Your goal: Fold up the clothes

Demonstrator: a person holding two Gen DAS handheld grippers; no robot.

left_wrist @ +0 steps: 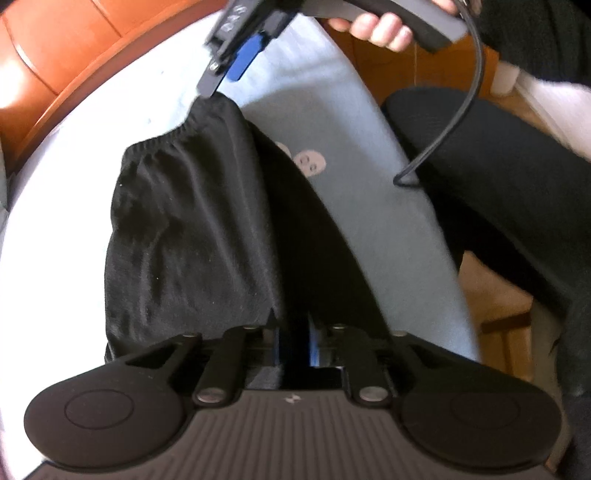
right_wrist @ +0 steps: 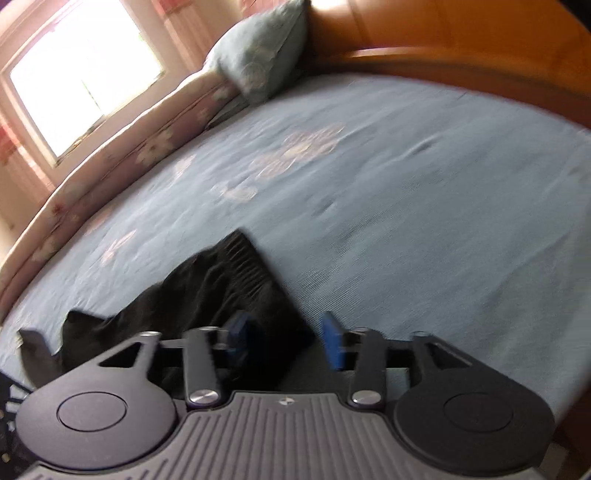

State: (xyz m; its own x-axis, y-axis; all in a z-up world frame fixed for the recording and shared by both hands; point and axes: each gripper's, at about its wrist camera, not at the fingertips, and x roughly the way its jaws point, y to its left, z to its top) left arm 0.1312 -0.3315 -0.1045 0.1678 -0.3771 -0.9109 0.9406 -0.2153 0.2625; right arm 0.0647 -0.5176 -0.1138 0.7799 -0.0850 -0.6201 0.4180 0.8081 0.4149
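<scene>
My left gripper point(left_wrist: 295, 332) had its jaws drawn nearly together, w/ dark cloth of the black shorts point(left_wrist: 192, 229) filling the narrow gap between the blue pads, so I read it as clamped on the near end of the garment. The right gripper point(right_wrist: 286, 339) looked different: its jaws stood well apart in the right wrist view, blue pads point(right_wrist: 332, 343) clearly separated, w/ the shorts point(right_wrist: 221, 288) lying under and between them. In the left wrist view that same right gripper point(left_wrist: 214, 83) hung over the far corner of the waistband point(left_wrist: 173, 134), its tip right at the fabric; whether it actually touched the cloth I couldn't tell, the frame being blurred there. A hand point(left_wrist: 376, 27) held its handle, and a black cable point(left_wrist: 469, 110) looped down from it. The shorts lay on the blue bed sheet point(right_wrist: 406, 203), approx. flat, elastic waistband gathered at the far end, one side doubled over so a darker fold ran along the right edge. The sheet carried pale printed figures point(left_wrist: 312, 162) just beside the garment. A pillow point(right_wrist: 258, 62) sat at the far side of the bed against the orange wooden frame point(right_wrist: 461, 44), near a bright window point(right_wrist: 81, 74).
</scene>
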